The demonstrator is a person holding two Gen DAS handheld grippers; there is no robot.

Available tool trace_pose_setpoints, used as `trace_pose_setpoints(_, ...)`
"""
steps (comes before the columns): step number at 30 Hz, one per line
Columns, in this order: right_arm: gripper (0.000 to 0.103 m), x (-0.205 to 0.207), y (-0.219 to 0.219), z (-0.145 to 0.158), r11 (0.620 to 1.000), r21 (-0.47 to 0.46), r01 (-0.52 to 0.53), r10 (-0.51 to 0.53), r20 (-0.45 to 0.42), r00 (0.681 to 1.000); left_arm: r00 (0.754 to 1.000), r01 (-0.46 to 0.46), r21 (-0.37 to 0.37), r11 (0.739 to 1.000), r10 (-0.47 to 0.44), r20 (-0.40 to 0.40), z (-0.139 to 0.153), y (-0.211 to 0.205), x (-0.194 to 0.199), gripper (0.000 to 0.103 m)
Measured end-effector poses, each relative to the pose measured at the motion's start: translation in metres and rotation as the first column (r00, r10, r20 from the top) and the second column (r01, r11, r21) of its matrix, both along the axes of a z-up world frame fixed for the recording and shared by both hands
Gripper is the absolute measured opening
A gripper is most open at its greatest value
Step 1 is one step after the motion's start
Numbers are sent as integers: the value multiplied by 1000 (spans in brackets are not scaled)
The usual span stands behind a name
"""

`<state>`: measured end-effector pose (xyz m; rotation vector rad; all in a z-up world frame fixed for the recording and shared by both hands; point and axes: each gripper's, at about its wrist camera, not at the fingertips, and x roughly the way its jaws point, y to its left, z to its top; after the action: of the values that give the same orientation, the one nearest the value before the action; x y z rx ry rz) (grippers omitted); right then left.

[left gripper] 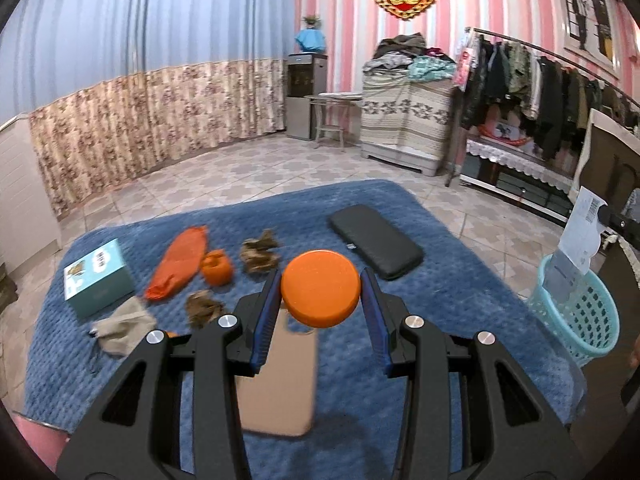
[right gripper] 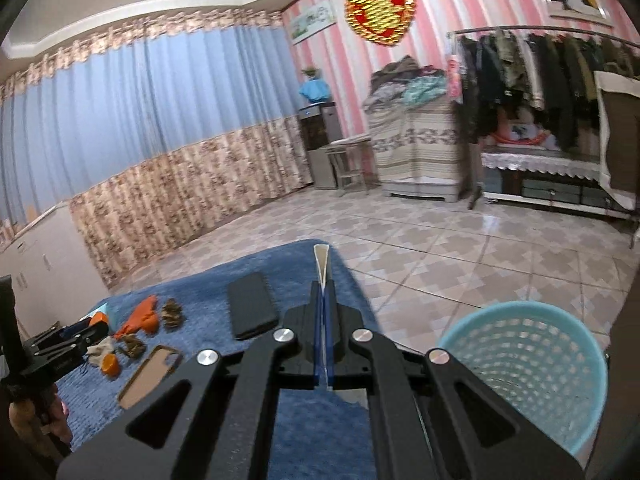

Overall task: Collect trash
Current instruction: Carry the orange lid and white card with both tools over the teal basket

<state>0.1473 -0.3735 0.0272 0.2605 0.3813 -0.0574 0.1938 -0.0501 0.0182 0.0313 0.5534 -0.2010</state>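
Blue blanket [left gripper: 460,292]: landmark.
Teal box [left gripper: 98,278]: near its left edge.
Left gripper [left gripper: 320,300]: above blanket, jaws partly apart, clamping orange disc [left gripper: 320,288].
Right gripper [right gripper: 322,292]: over its right edge, jaws closed on white paper slip [right gripper: 321,258].
Teal basket [right gripper: 528,364]: right of blanket, on the floor.

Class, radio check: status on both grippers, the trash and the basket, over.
Left gripper shut on orange lid. Right gripper shut on paper slip. Basket beside the blue mat, open, nothing blocking. More scraps on mat.
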Motion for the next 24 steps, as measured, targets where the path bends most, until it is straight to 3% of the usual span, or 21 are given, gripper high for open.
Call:
trace_pose_setpoints(12,2,-28,-75,-6,983,26,179,-178,-39,983,990,139,-1,990,-139,10,2,-84,15,39)
trace_pose_setpoints(24,2,-50,-131,-26,948,8,318,-316,-111,942,948,317,-3,948,-317,-9,-15,-206,15,39)
